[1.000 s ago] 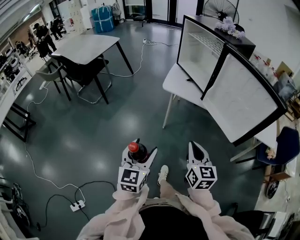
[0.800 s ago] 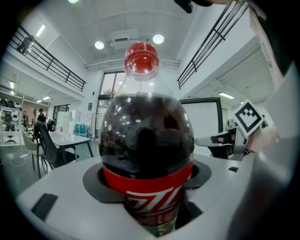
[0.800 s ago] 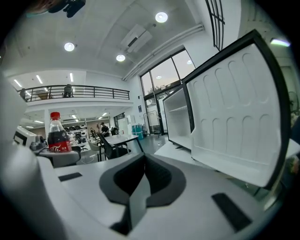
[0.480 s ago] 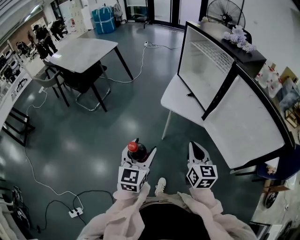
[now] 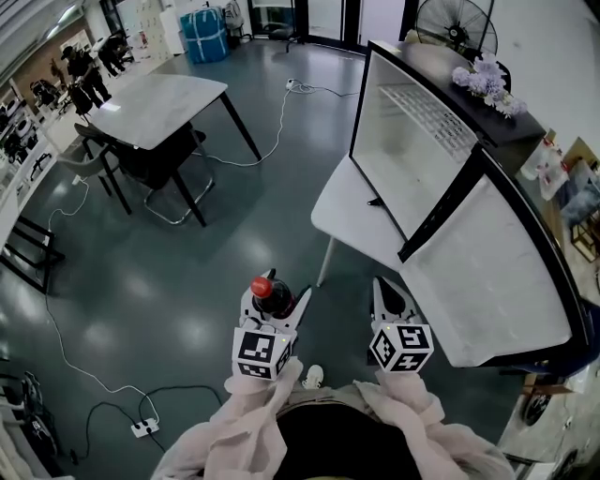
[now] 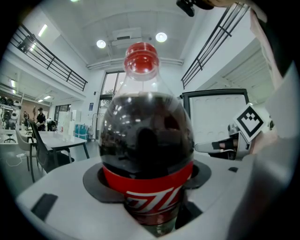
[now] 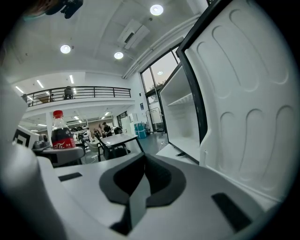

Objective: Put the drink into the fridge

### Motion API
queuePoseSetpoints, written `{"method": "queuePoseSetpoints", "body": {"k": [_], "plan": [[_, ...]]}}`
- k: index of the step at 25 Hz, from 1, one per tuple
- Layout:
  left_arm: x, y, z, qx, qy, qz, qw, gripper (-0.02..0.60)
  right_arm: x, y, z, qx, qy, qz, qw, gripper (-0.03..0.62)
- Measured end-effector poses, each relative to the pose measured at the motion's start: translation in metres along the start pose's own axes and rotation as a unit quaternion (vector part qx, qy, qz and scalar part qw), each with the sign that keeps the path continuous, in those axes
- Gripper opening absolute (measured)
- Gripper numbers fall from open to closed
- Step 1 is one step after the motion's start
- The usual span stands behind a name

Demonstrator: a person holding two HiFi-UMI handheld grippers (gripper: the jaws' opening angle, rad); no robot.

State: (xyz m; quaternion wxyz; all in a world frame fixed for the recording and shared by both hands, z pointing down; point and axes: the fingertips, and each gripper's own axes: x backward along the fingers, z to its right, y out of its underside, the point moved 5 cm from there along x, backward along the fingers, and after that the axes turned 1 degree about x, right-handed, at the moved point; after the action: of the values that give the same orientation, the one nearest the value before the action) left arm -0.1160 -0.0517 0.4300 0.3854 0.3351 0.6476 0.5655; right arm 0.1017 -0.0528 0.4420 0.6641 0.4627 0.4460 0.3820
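The left gripper (image 5: 275,305) has its jaws spread wide around a cola bottle (image 6: 147,140), with the pads pressed on the red label band. It holds the bottle upright, red cap on top. The right gripper (image 7: 140,187) has its jaws closed together with nothing between them.

The fridge (image 5: 412,131) stands open, showing its white inside, and its door (image 5: 497,272) is swung out toward the person. The bottle is outside the fridge, in the air above the floor (image 5: 216,253), short of the open compartment and to the left of the door. The right gripper hangs between the bottle and the fridge door, apart from both. Flowers (image 5: 487,80) lie on top of the fridge, and a fan (image 5: 448,19) stands behind it. A table (image 5: 159,98) with chairs stands well apart from the fridge, across the floor
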Motion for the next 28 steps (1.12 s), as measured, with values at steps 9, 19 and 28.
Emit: {"method": "queuePoseSetpoints", "body": {"k": [9,19,28], "plan": [[-0.01,0.006,-0.003,0.005,-0.004,-0.016,0.9999,0.324,-0.011,0.012,0.009,-0.011,-0.003,-0.016,1.0,0.012],[-0.05,0.005,-0.01,0.017,0.021,-0.019,0.9995,0.324,-0.041,0.006,0.017,-0.008,-0.001,-0.013,1.0,0.012],[-0.131,-0.012,-0.04,0.008,0.058,-0.018,0.9981,0.324,-0.099,-0.023,0.045,-0.02,0.032,-0.002,0.999,0.012]]}}
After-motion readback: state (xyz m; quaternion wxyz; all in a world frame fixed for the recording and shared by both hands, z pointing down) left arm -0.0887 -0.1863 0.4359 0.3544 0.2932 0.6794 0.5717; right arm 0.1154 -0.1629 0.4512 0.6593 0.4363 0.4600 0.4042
